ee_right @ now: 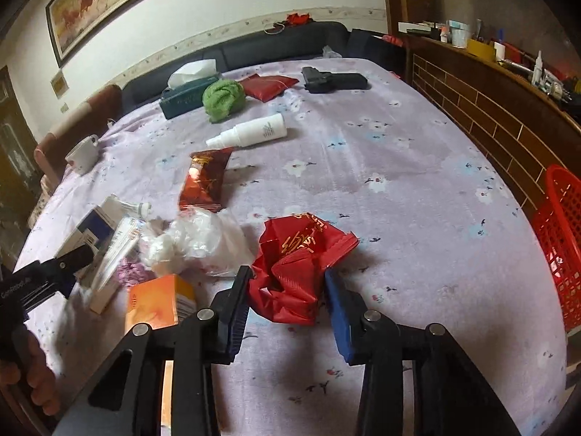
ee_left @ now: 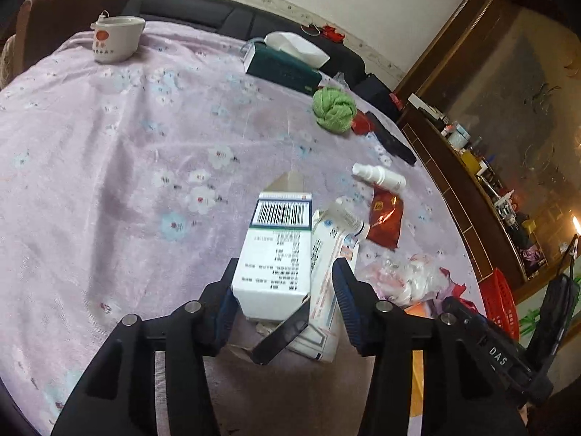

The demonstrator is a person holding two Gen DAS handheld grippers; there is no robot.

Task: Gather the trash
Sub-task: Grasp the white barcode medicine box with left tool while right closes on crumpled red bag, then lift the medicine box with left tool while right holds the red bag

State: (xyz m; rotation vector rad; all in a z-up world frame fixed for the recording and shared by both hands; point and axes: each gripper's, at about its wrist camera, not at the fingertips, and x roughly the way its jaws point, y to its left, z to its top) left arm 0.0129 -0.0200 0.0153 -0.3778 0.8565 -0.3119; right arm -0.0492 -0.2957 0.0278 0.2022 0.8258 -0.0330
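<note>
- Trash lay scattered over the lilac floral worktop (ee_right: pixel 399 181): a white barcoded carton (ee_left: pixel 276 250), a crumpled red wrapper (ee_right: pixel 297 269), a clear plastic bag (ee_right: pixel 199 243), an orange box (ee_right: pixel 159 301) and a dark red sachet (ee_right: pixel 205 178), mostly low and left of centre in the right wrist view.
- The left hand-held gripper (ee_left: pixel 285 305) straddled the carton at the lower centre of its frame; its left pad touched the box, the right pad stood apart, so it was not clamped.
- The right hand-held gripper (ee_right: pixel 287 290) bracketed the red wrapper; the left pad met the foil, and a gap showed at the right pad, so no firm grip.
- Risk: the open-flapped carton could skid or crush, and a second box (ee_left: pixel 326 276) leaning against it might be dragged along.
- Risk: the springy foil could slip free on lifting.
- The red basket (ee_right: pixel 559 250) sat at the right edge, beyond the worktop, so a loose item could drop on the way there.
</note>
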